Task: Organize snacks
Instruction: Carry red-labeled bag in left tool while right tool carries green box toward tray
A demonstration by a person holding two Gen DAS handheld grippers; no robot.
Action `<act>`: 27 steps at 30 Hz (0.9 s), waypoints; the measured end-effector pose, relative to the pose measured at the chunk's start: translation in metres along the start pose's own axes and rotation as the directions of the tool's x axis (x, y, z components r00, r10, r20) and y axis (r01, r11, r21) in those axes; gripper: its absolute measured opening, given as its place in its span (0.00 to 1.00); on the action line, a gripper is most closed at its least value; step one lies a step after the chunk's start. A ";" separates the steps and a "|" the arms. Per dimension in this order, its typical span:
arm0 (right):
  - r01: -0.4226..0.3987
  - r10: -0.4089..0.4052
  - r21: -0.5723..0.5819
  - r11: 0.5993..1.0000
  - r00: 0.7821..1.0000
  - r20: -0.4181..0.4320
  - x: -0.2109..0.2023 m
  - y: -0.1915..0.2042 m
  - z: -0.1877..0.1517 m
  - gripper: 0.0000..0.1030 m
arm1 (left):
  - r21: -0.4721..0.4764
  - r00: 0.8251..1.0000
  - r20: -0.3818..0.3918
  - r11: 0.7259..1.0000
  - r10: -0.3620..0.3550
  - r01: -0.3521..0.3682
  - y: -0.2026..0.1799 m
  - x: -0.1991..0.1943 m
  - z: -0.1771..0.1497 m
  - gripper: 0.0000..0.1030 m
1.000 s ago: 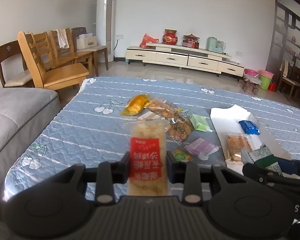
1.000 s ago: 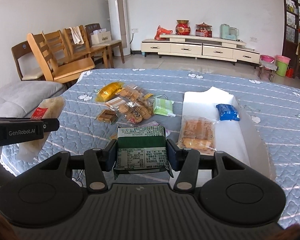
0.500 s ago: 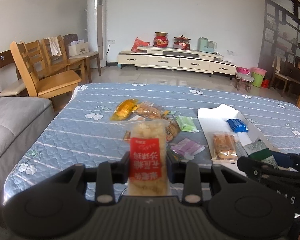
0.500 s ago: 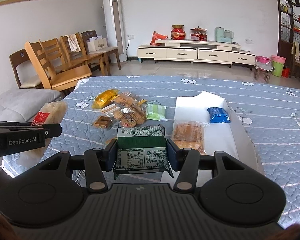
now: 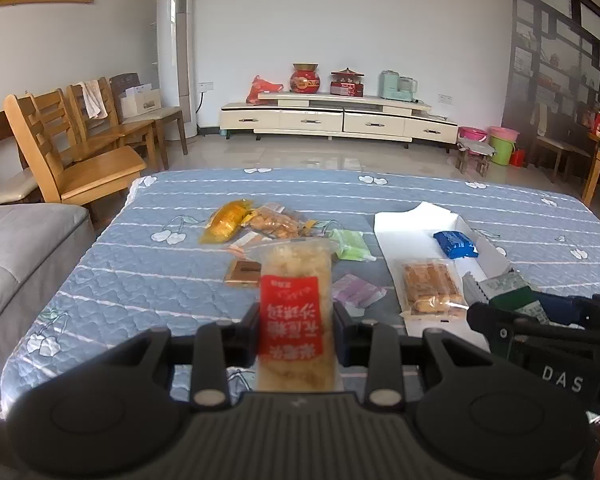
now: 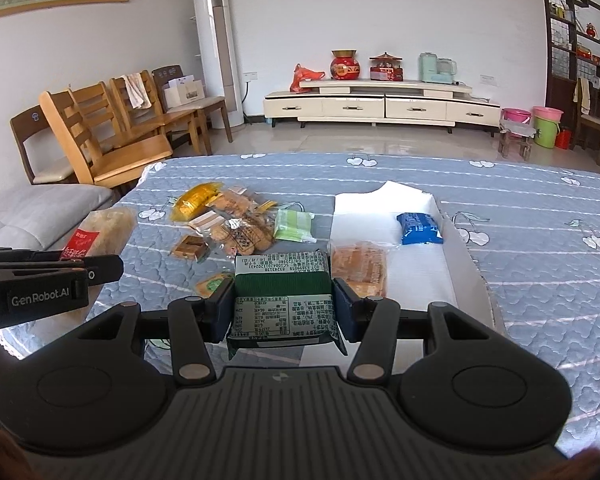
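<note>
Tools side by side above table (image 6: 520, 208); left tool (image 5: 296, 330) clamps red-label pack (image 5: 294, 316); right tool (image 6: 284, 310) clamps green pack (image 6: 282, 292).

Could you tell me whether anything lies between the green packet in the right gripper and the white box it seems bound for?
Nothing visible blocks it. The green packet is held just short of the white box; inside, the biscuit pack fills the near left and the blue packet sits farther back, leaving bare floor.

Both grippers (image 6: 284, 312) matte blk plastic, ribbed tops, silver screws, white lettering.
</note>
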State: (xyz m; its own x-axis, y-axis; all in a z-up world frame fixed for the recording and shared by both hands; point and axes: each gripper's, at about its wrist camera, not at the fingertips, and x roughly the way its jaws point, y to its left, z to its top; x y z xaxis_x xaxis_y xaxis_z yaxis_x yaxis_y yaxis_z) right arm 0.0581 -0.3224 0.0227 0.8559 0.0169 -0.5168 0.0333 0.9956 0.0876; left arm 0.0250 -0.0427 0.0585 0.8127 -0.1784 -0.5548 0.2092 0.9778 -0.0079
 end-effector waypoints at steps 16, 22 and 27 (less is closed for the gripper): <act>0.024 -0.024 0.020 1.000 1.000 0.003 -0.006 -0.010 -0.002 0.62 | 0.034 1.000 -0.006 0.999 -0.021 0.021 -0.017 0.003 -0.001 0.33; 0.029 -0.029 0.028 0.999 1.000 0.001 -0.006 -0.013 -0.003 0.62 | 0.040 1.000 -0.012 0.999 -0.029 0.029 -0.020 0.005 -0.003 0.33; 0.037 -0.037 0.030 0.999 0.999 0.002 -0.006 -0.011 -0.001 0.62 | 0.045 0.999 -0.016 0.998 -0.035 0.036 -0.023 0.006 -0.004 0.33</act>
State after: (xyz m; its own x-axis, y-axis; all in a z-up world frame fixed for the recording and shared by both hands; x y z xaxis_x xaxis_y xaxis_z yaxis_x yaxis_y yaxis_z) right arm 0.0521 -0.3336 0.0243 0.8554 -0.0198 -0.5177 0.0799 0.9924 0.0940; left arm 0.0228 -0.0659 0.0520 0.7962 -0.2107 -0.5671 0.2624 0.9649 0.0100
